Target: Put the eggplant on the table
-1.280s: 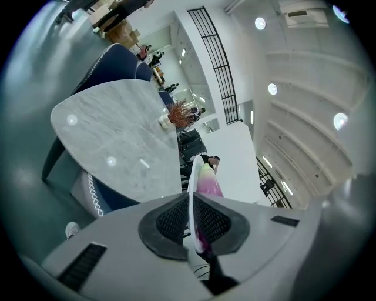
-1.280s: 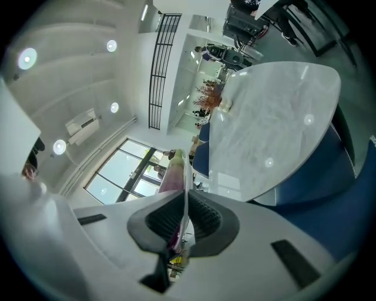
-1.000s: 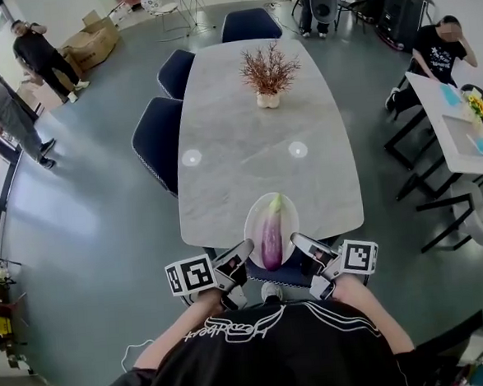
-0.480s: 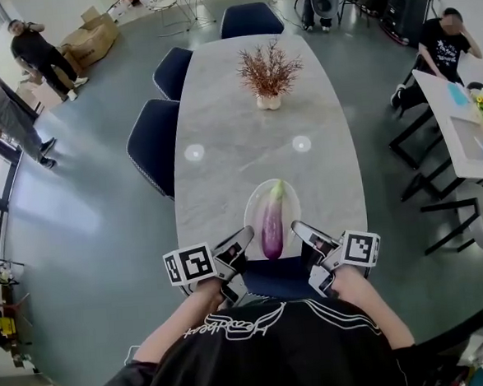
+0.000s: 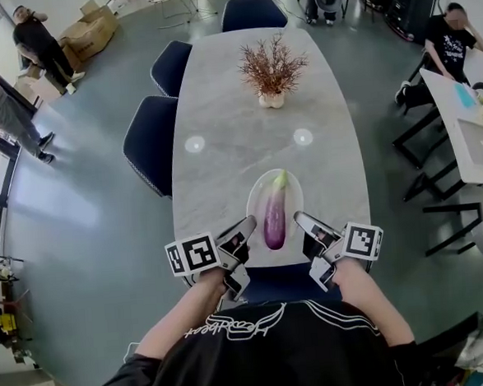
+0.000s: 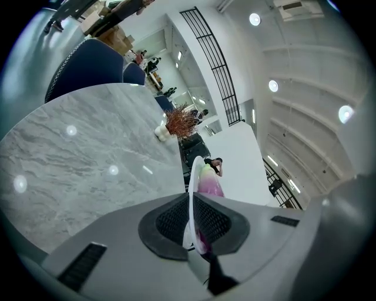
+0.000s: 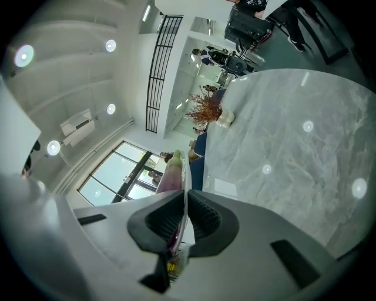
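Carried forward since a second ago, the purple eggplant (image 5: 274, 217) lies lengthwise on its white plate (image 5: 292, 194) over the near end of the grey marble table (image 5: 236, 114), green tip toward the vase of dried branches (image 5: 272, 72) farther up. My left gripper (image 5: 248, 226) and right gripper (image 5: 299, 219) each pinch the plate's rim, one on either side; whether the plate touches the tabletop I cannot tell.

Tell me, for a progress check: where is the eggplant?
Head view: the eggplant lies on a plate at the near end of the table, between the left gripper and right gripper clamping its rim.
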A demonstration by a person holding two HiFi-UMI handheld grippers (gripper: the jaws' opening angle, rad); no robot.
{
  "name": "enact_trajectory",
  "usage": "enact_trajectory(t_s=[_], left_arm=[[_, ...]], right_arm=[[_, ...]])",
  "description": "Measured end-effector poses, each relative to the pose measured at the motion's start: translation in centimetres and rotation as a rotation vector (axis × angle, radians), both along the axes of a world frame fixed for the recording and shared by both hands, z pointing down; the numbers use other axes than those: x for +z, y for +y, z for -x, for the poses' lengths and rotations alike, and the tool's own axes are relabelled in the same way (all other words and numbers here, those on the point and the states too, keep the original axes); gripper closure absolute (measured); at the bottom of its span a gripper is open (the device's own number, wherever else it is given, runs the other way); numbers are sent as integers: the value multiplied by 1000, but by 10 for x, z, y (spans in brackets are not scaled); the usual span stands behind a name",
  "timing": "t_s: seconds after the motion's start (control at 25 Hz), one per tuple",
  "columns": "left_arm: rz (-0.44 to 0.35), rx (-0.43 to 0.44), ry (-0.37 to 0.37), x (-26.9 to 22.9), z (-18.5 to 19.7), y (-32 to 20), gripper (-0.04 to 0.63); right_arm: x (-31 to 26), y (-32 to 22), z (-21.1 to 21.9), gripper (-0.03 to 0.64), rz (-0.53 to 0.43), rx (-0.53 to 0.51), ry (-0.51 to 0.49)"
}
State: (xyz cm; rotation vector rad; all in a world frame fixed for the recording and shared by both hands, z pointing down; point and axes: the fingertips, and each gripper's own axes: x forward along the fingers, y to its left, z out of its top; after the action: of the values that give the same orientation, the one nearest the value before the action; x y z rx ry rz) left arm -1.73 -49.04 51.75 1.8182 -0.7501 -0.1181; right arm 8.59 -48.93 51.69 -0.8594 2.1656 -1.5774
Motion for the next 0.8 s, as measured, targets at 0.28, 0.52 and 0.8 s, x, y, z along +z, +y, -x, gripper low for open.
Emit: enact_trajectory(t_s=[0.28,0.52,0.8], left_arm=[[25,-16,-15,22,-7,-26,569],[65,-14,-32,48,-15,-47,569],[103,-23,-59,73,-16,-64,569]], right_arm=[[13,-28,-4,598,-6,-6,36],[47,-48,-16,598,63,10,120],[80,-66,-23,598,128,8,199]])
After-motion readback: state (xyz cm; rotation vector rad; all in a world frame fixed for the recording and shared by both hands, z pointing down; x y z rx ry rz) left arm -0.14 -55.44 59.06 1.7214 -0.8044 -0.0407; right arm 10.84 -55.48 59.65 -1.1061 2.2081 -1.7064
